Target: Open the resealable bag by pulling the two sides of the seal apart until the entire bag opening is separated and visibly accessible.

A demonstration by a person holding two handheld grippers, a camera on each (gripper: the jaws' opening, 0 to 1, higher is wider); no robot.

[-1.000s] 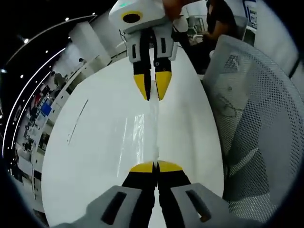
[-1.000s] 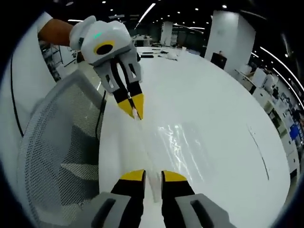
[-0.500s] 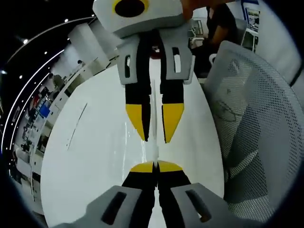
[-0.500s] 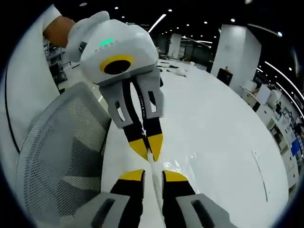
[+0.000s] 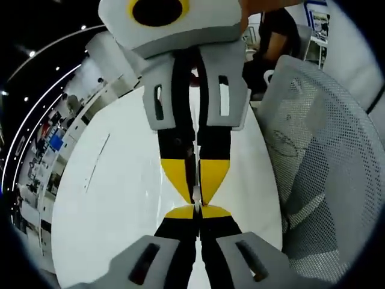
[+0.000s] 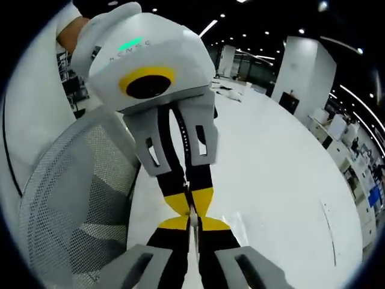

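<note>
Two grippers are seen, tip to tip, over one white table (image 5: 120, 198). In the left gripper view, the left gripper (image 5: 198, 211) rises from the bottom with its yellow-tipped jaws pressed together, and a thin clear strip of the resealable bag (image 5: 196, 194) is pinched between them. The right gripper (image 5: 195, 180) comes down from the top of that view, its jaws likewise closed on the same clear strip, so that the two pairs of yellow tips nearly touch. Only that narrow edge of the bag is visible between the tips; the rest of the bag is hidden behind the grippers, and whether anything lies inside it cannot be told.

In the right gripper view, the right gripper (image 6: 194, 224) is seen from its own side with jaws clamped on the clear film (image 6: 194, 221), and the left gripper (image 6: 191, 201) is met head-on, closed on the same film. A hand (image 6: 71, 33) is glimpsed at the upper left behind the left gripper's white housing.

One grey mesh chair (image 5: 319, 162) stands just beside the table edge. A person in dark clothing (image 5: 278, 33) is seated well beyond the table's far end.
</note>
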